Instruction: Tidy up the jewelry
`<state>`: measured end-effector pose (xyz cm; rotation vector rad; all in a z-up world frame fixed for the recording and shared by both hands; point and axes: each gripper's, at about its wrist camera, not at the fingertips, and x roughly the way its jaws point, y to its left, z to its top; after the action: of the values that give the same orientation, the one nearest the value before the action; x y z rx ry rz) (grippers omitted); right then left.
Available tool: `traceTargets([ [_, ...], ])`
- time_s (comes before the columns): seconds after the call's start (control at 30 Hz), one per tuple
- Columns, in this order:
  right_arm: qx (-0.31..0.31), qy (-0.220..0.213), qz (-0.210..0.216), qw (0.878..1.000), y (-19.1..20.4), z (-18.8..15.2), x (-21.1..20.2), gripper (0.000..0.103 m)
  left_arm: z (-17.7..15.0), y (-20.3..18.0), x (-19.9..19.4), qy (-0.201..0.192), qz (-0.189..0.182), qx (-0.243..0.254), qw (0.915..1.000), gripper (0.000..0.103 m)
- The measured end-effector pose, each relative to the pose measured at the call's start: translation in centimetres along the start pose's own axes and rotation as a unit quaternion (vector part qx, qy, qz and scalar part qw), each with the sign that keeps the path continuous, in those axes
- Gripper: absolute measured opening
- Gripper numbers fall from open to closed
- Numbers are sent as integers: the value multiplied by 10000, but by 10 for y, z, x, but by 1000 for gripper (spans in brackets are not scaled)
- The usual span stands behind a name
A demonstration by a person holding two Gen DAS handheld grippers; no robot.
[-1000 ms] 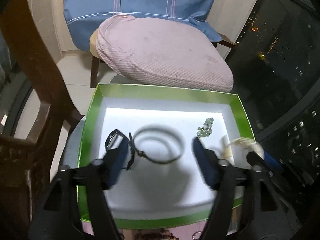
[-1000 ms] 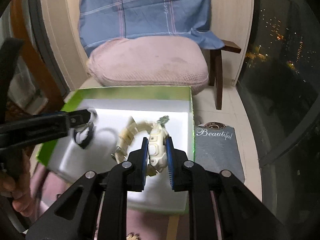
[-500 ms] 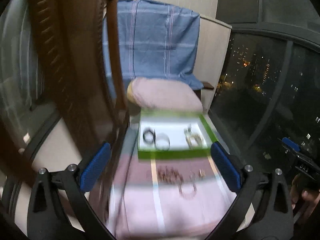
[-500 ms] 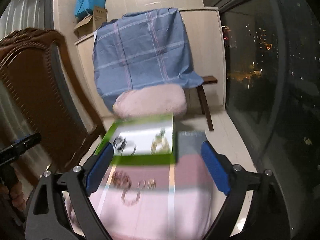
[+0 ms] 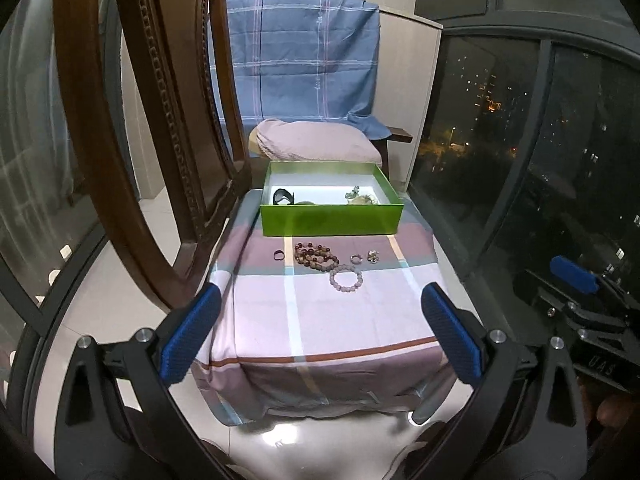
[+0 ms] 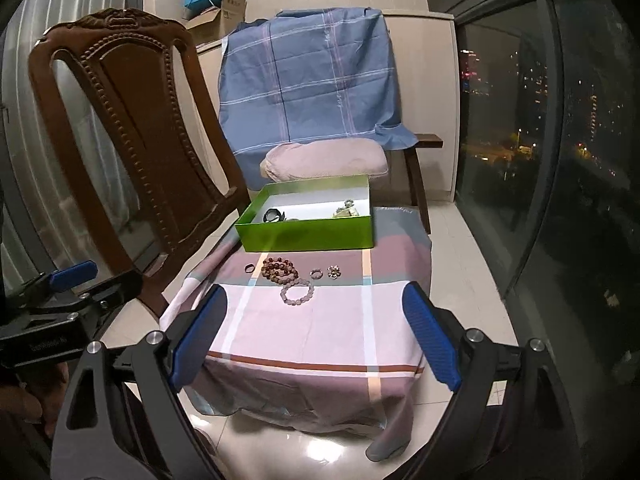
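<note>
Now both grippers hang back from the near edge of the cloth-covered table (image 5: 340, 320), nothing between the fingers of either. The left gripper (image 5: 320, 336) has its jaws spread as wide as they go; the right gripper (image 6: 316, 336) stands wide as well, having just been opening within the last second, and its jaws are empty.

Going left to right across the far part of the cloth: a small dark ring (image 5: 279, 255), a heap of brown beads (image 5: 316, 257) with a pale bracelet (image 5: 346, 278) just nearer the front, then a silver ring (image 5: 355, 258) and a small cluster piece (image 5: 373, 255) close beside it. Behind them, at the far edge, sits the green box (image 5: 331, 220), which already holds a black band (image 5: 283, 196) toward its left wall and pale and greenish pieces (image 5: 360, 197) toward its right.

By my reading, the step in hand is the pause between one deposit and the next pickup: some jewelry is boxed, five pieces remain loose. The next move calls for going forward and down to one loose piece, likely the pale bracelet since it lies nearest, with the fingers narrowed enough to straddle it, not its neighbours.
</note>
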<state>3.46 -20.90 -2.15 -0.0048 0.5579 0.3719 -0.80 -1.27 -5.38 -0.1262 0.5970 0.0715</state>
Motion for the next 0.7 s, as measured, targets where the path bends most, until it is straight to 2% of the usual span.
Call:
traceTargets([
  [0.23,-2,-153,15,9999,5,1,-18,87,-1,2,-7,-7,-58,-42,10000,99],
  [0.7,-7,-184,37,9998,4,-1,-24,87,-2,-2,-9,16,-146,14,9999,99],
])
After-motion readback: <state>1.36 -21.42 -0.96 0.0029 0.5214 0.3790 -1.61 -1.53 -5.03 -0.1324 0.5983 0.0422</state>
